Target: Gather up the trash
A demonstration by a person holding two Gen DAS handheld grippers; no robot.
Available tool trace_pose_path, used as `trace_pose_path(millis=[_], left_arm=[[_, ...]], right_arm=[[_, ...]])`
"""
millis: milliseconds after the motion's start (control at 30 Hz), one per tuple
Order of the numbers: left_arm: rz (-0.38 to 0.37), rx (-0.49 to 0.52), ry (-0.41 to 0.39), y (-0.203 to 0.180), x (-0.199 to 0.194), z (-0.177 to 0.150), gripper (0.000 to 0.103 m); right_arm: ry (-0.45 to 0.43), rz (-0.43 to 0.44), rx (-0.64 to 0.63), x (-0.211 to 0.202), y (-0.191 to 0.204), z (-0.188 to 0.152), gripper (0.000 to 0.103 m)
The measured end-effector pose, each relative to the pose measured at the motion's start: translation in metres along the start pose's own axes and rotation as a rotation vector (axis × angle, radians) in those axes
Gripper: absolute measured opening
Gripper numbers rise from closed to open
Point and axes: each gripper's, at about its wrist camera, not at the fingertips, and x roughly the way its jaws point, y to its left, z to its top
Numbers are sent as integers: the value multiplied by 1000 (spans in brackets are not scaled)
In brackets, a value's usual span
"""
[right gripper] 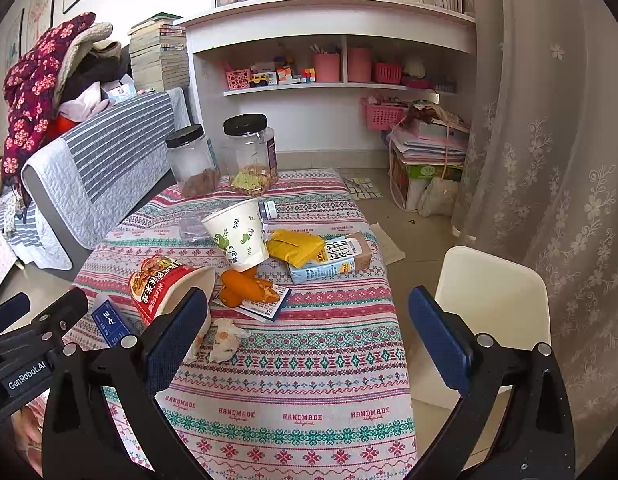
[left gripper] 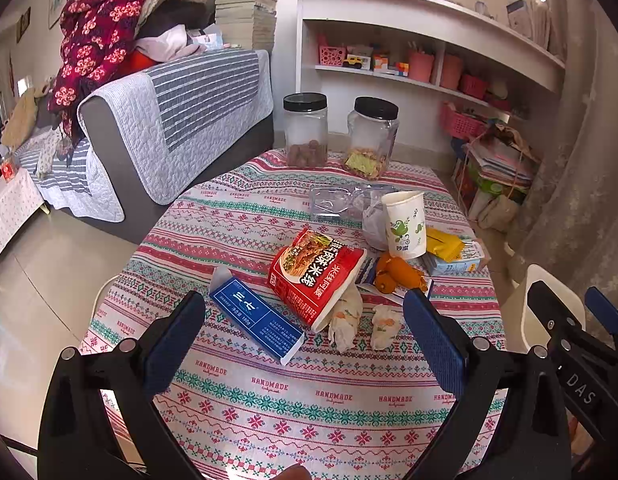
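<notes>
Patterned cloth covers the small table (left gripper: 309, 396), which stands between a sofa and a white shelf. On it the trash lies in one loose group: a red noodle cup (left gripper: 315, 276) on its side, a blue carton (left gripper: 255, 314) just beside it, crumpled tissues (left gripper: 345, 322), orange peel (left gripper: 401, 274), a paper cup (left gripper: 405, 224) and a yellow wrapper (left gripper: 443, 244). Two jars (left gripper: 307, 130) at the far edge hold food, so I judge they are not trash. The left gripper (left gripper: 305, 340) hangs above the near edge with jaws wide apart and empty; the right gripper (right gripper: 309, 340) is the same. Only the right view shows the milk carton (right gripper: 333, 258) clearly and the white chair (right gripper: 489, 300) beside the table.
</notes>
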Motion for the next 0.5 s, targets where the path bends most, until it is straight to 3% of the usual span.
trace_pose_path(millis=[500], left_arm=[[-2, -2, 7, 2, 1, -2, 96]], right_arm=[[7, 2, 4, 1, 0, -2, 96]])
